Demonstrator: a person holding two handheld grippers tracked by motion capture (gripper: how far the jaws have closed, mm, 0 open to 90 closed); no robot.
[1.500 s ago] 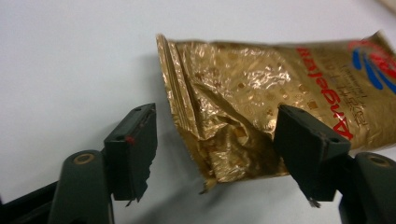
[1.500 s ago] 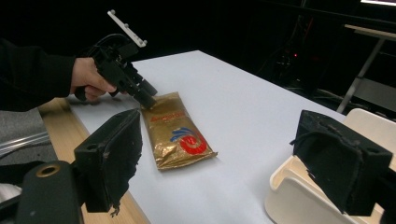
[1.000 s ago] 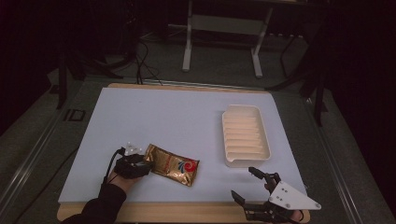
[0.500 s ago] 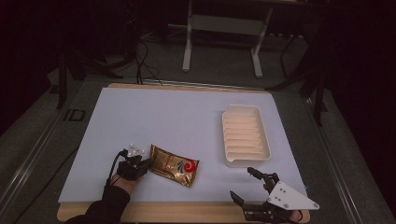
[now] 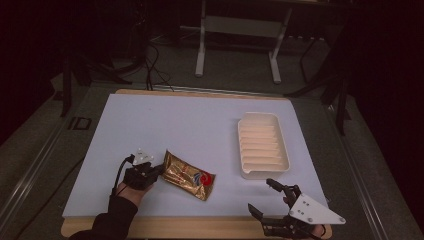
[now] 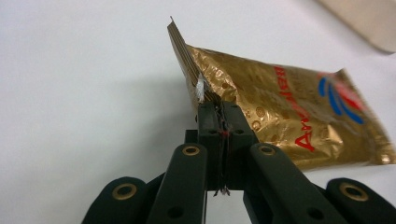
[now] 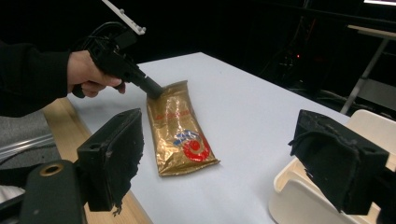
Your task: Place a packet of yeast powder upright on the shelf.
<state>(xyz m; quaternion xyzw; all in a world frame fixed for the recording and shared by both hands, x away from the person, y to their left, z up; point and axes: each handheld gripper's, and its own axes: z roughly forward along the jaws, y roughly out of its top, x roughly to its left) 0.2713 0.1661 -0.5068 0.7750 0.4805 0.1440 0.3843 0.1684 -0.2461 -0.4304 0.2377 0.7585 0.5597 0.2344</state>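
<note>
- left gripper point(image 5: 156, 171) – fingers point(image 6: 219, 122) pinching the near end seal of the gold pouch point(image 5: 189, 175), that end tilted off the counter point(image 5: 200, 125).
- right gripper point(image 5: 266, 196) – fingers spread, holding nothing; white tray point(image 5: 262, 145) just beyond them.

Table point(image 5: 200, 125): set in the middle of the high view, with the floor and stand legs point(image 5: 202, 45) behind it.
Foil pouch point(image 5: 189, 176): laid on the table's near left part, its left end raised off the surface.
Left gripper point(image 5: 156, 171): placed just left of the pouch, clamped on that raised end.
Ridged tray point(image 5: 262, 145): set on the table's right half, well apart from the pouch.
Right gripper point(image 5: 265, 197): held at the near right edge, in front of the tray, right of the pouch.
</note>
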